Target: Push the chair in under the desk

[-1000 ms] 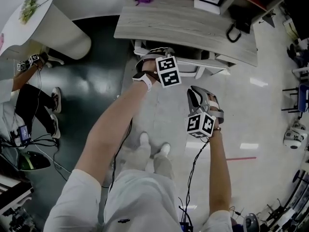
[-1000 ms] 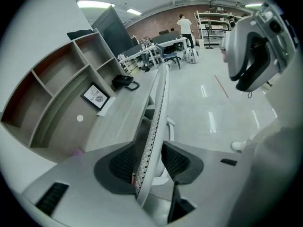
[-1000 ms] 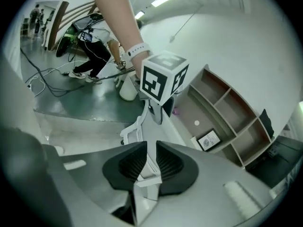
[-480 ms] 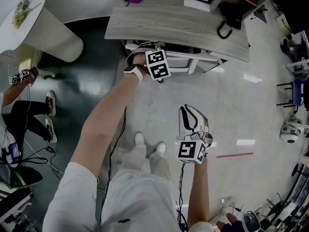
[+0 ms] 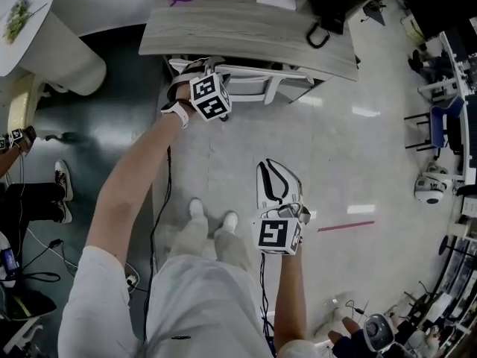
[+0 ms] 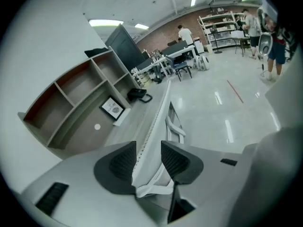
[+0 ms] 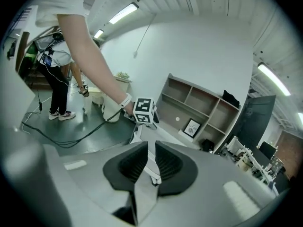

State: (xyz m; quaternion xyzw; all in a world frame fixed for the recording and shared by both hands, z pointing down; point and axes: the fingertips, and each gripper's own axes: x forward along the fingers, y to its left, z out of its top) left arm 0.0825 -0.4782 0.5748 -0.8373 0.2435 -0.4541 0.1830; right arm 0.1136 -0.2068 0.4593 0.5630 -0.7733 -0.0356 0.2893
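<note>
- Head view: the chair [image 5: 257, 80] stands mostly under the desk [image 5: 246, 32], with only its white back showing at the near edge. The left gripper [image 5: 195, 69] is at that back. The right gripper [image 5: 274, 171] hangs well apart over bare floor, near a red floor line [image 5: 345, 226]. A round white table [image 5: 45, 43] and another person's shoes [image 5: 62, 176] lie off to the left, away from the chair.
- Left gripper view: its jaws clamp the top edge of the chair back. Only this view looks into the shelf unit [image 6: 80, 98] beyond, with a framed picture [image 6: 112, 109] at its foot.
- Right gripper view: its jaws stand narrow and have just been closing, with nothing between them. A floor cable [image 7: 71, 138] shows only here.
</note>
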